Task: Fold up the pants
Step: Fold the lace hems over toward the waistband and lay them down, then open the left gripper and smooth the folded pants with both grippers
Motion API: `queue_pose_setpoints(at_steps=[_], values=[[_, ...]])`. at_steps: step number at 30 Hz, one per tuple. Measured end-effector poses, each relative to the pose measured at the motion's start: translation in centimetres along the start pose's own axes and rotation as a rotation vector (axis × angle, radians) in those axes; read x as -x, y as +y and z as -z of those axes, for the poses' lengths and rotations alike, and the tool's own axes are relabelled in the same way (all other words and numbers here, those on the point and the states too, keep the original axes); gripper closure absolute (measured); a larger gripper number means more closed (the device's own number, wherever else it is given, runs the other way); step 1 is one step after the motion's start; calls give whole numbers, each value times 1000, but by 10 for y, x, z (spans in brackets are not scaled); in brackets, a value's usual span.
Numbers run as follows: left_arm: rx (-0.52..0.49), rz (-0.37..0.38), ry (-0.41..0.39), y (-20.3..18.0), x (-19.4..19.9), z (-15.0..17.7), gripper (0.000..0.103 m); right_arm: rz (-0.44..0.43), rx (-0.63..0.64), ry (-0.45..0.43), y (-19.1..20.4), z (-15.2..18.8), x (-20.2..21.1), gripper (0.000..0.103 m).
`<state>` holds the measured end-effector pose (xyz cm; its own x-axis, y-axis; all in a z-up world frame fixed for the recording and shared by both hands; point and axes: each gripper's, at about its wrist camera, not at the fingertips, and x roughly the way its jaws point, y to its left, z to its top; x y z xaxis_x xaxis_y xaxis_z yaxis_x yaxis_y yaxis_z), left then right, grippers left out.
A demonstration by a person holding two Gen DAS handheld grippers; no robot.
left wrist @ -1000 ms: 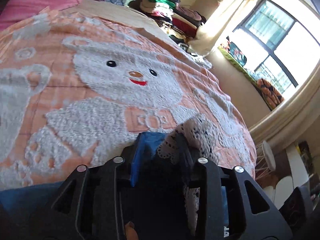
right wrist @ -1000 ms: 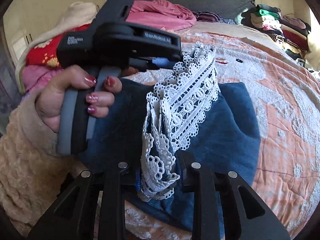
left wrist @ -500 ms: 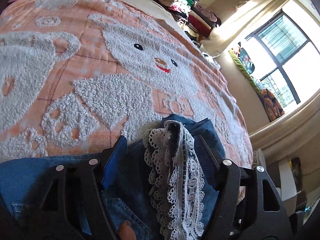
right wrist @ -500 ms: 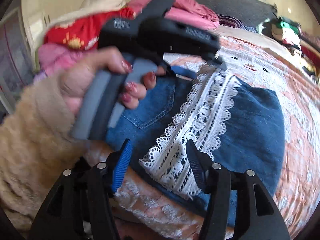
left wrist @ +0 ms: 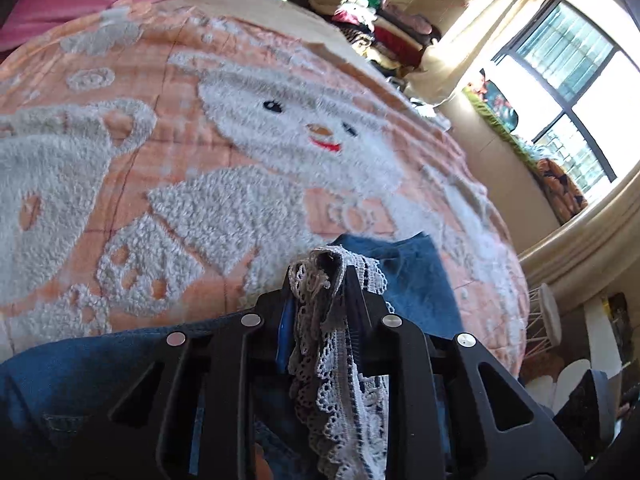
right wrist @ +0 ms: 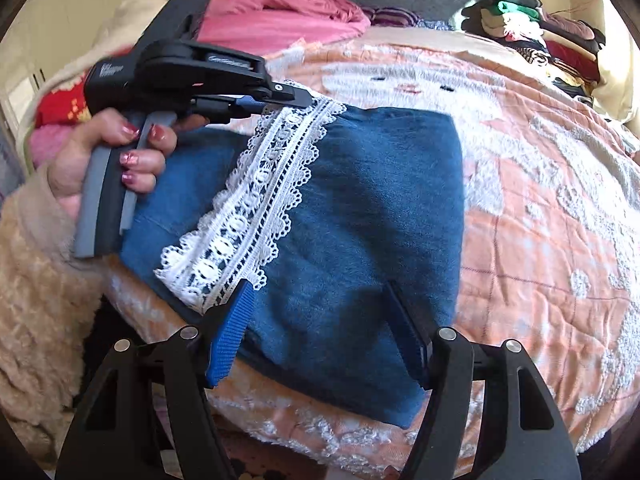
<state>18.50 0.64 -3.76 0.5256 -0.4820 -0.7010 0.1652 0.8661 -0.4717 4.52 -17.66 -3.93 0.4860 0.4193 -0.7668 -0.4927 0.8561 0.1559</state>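
Note:
Blue denim pants (right wrist: 380, 200) lie folded on the bed, with a white lace trim (right wrist: 256, 208) running diagonally across them. In the right wrist view my left gripper (right wrist: 298, 100) pinches the far end of the lace, its jaws closing. From the left wrist view that same lace trim (left wrist: 340, 360) is bunched between the fingers of the left gripper (left wrist: 320, 276), with the pants (left wrist: 416, 280) just beyond. My right gripper (right wrist: 316, 292) hovers over the near part of the denim with its jaws opening. Nothing is pressed between them, and the near end of the lace lies beside its blue pad (right wrist: 232, 332).
An orange blanket with a white bear (left wrist: 280, 128) covers the bed. A pink duvet (right wrist: 280, 12) lies at the head, and folded clothes (right wrist: 536, 32) are stacked at the far right. A hand in a fuzzy beige sleeve (right wrist: 36, 280) holds the left gripper. A bright window (left wrist: 572, 72) is on the right.
The right gripper let go of the lace and drew back with wide jaws. The left gripper opened, then shut again on the lace. The lifted lace hem now lies flat across the denim.

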Motion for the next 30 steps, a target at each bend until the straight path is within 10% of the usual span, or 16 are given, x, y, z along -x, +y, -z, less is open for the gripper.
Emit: queue_pose_setpoints(at_steps=[12, 30], values=[[-45, -93, -99, -16, 63, 36, 64, -18, -60, -66, -21, 4, 38, 36], [122, 42, 142, -29, 49, 142, 65, -12, -22, -79, -22, 4, 38, 36]])
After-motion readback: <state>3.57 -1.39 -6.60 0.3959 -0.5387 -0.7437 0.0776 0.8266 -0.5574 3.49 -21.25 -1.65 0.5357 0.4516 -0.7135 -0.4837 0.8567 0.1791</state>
